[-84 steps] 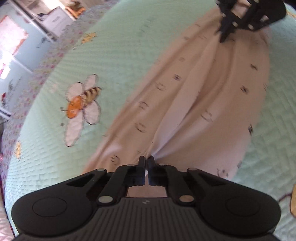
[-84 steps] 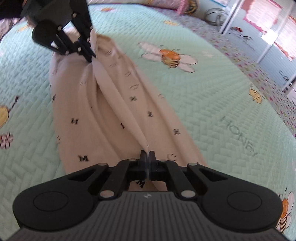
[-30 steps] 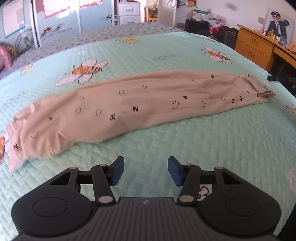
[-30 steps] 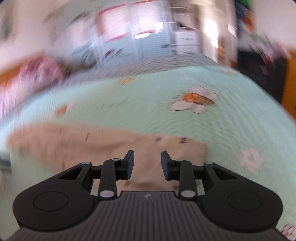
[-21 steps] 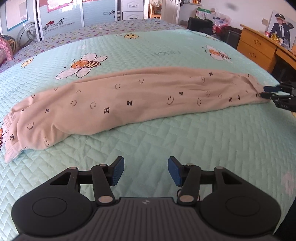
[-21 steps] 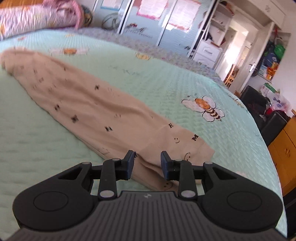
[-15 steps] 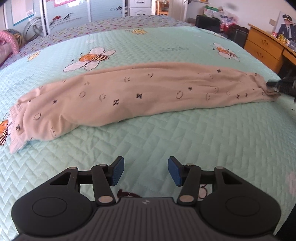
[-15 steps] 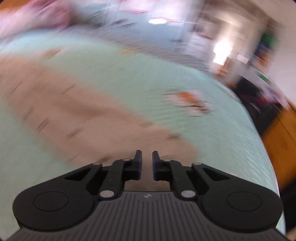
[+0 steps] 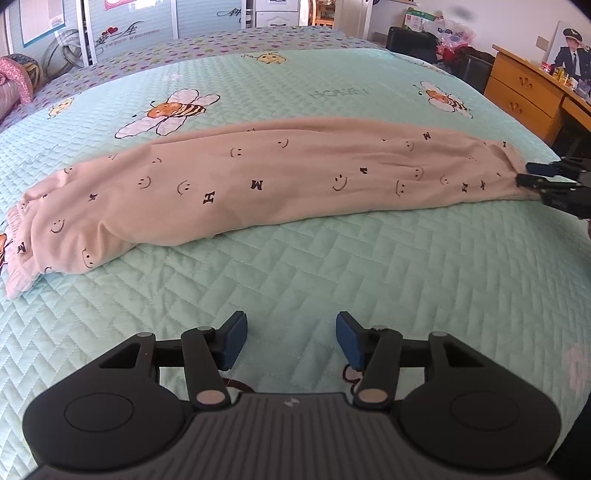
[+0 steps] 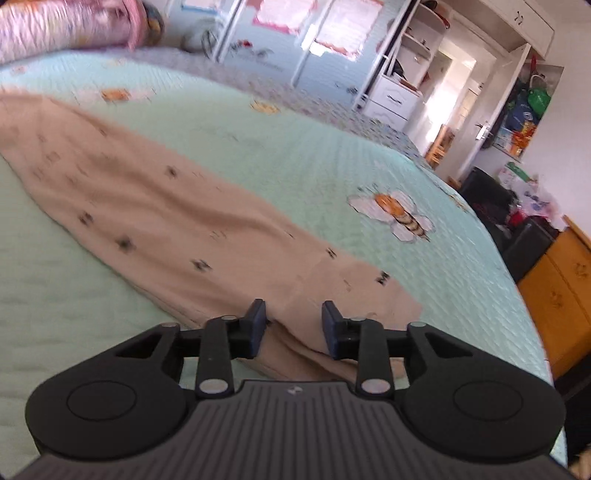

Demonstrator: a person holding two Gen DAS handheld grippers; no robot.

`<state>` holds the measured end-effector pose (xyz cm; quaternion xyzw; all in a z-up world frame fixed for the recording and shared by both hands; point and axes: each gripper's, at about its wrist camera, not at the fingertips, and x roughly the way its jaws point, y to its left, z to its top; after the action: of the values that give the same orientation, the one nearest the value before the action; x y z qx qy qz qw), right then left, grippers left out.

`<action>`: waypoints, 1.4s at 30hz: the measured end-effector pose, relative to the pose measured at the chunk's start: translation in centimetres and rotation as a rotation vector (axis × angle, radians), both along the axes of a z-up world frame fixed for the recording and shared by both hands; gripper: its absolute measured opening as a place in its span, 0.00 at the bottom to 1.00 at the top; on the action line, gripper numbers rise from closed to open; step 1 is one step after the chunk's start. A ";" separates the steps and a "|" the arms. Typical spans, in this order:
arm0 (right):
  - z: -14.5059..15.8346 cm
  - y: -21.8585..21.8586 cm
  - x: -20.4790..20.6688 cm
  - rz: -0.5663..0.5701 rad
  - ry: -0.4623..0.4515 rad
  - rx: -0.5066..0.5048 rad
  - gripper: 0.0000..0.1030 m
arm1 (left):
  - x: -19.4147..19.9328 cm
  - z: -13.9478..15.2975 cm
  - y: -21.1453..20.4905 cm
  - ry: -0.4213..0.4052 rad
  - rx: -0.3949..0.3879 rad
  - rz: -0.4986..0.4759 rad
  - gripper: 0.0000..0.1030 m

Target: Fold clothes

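Beige trousers [image 9: 258, 184] printed with smileys and letters lie stretched in a long band across the mint bedspread [image 9: 295, 266]. My left gripper [image 9: 291, 339] hovers open over bare quilt in front of them, with nothing between its fingers. My right gripper [image 10: 293, 325] sits low over the near end of the trousers [image 10: 166, 221]. Its jaws are opening, and the cloth lies between and under them without being pinched. In the left wrist view the right gripper [image 9: 524, 174] shows at the trousers' right end.
A wooden dresser [image 9: 524, 99] stands past the bed's right edge, also seen as the dresser [image 10: 561, 295] in the right wrist view. Dark seats and bags [image 10: 491, 192] crowd that corner. A pink bolster [image 10: 55, 26] lies at the bed's head. Wardrobe doors line the far wall.
The right gripper came down onto the trousers' end, narrowed its jaws, then spread them again. It entered the left wrist view at the right edge. The left gripper barely moved.
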<state>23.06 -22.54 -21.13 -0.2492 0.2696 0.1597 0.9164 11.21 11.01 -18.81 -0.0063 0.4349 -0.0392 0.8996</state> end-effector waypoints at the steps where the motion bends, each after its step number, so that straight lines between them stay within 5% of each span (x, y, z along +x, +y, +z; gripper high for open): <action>1: 0.2 -0.6 0.6 -0.027 -0.003 0.014 0.08 | -0.1 -0.1 0.1 0.004 0.001 0.005 0.55; 6: 3.3 -6.4 3.6 -0.252 -0.033 0.262 0.09 | -0.2 -0.4 0.4 0.008 -0.012 0.020 0.56; 10: 3.9 -7.5 2.8 -0.253 -0.015 0.351 0.17 | 0.0 -0.4 -0.4 0.000 -0.022 0.005 0.56; 14: 3.0 -7.8 2.4 -0.236 0.002 0.348 0.52 | -0.1 -0.4 -1.0 0.003 -0.016 -0.009 0.56; 20: 1.9 -9.2 5.1 -0.214 0.093 0.446 0.49 | -0.2 -0.7 -1.0 0.010 -0.018 0.001 0.57; 22: 1.8 -9.0 5.6 -0.204 0.114 0.451 0.30 | -0.1 -0.7 -1.3 0.009 -0.008 0.002 0.59; 23: 1.8 -9.0 6.0 -0.202 0.127 0.466 0.05 | -0.1 -0.7 -1.4 0.009 -0.004 0.001 0.59; 24: 2.1 -9.0 6.3 -0.201 0.129 0.476 0.03 | -0.1 -0.7 -1.4 0.010 -0.001 -0.001 0.59; 30: 5.7 -11.0 9.1 -0.230 0.141 0.658 0.03 | -0.1 -0.7 -1.4 0.011 0.001 0.002 0.60; 37: 1.4 -13.2 12.4 -0.433 0.333 0.769 0.06 | -0.2 -0.8 -2.0 0.003 0.010 0.009 0.64; 41: 0.2 -13.8 10.4 -0.493 0.282 0.856 0.34 | -0.4 -0.8 -1.7 0.003 0.006 0.001 0.64; 42: 0.5 -13.7 9.8 -0.501 0.257 0.839 0.34 | -0.4 -0.7 -1.6 0.001 0.004 0.004 0.64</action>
<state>32.83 -36.28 -20.61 0.2345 0.3441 0.0589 0.9073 10.78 9.41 -19.54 -0.0055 0.4353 -0.0363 0.8995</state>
